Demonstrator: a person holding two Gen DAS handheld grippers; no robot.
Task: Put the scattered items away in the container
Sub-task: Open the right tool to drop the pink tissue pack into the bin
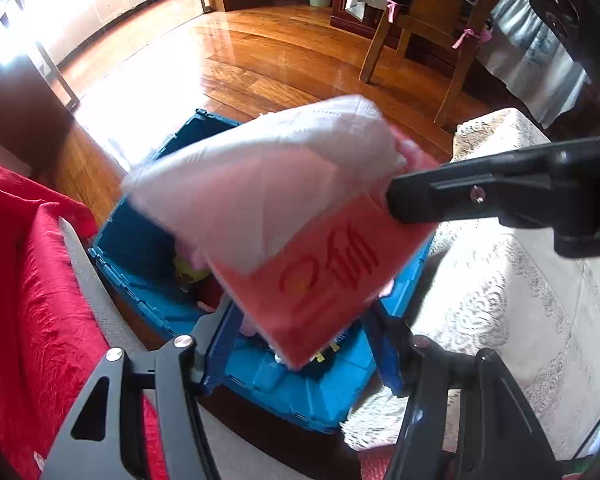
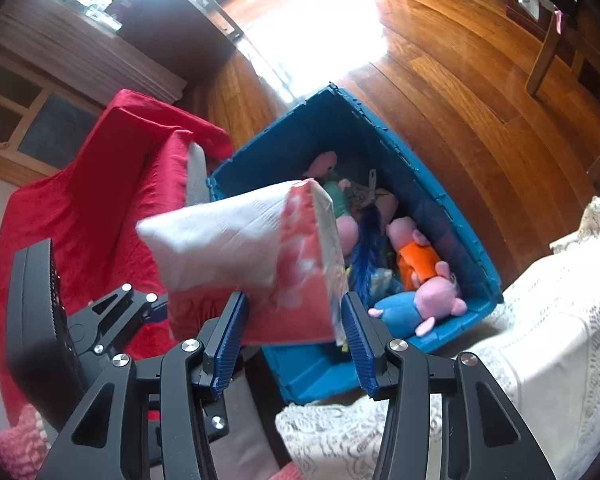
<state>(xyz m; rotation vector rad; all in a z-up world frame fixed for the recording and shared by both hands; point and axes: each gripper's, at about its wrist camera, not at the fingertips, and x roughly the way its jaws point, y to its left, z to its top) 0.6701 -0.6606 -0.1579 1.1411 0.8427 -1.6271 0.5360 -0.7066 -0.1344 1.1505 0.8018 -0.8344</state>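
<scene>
Your right gripper (image 2: 294,330) is clamped on the red-and-white tissue pack (image 2: 256,256), held above the open blue crate (image 2: 452,216) so it can drop clear onto the plush toys (image 2: 424,292) inside; your left gripper (image 1: 300,356) hangs spread, grasping nothing.
</scene>
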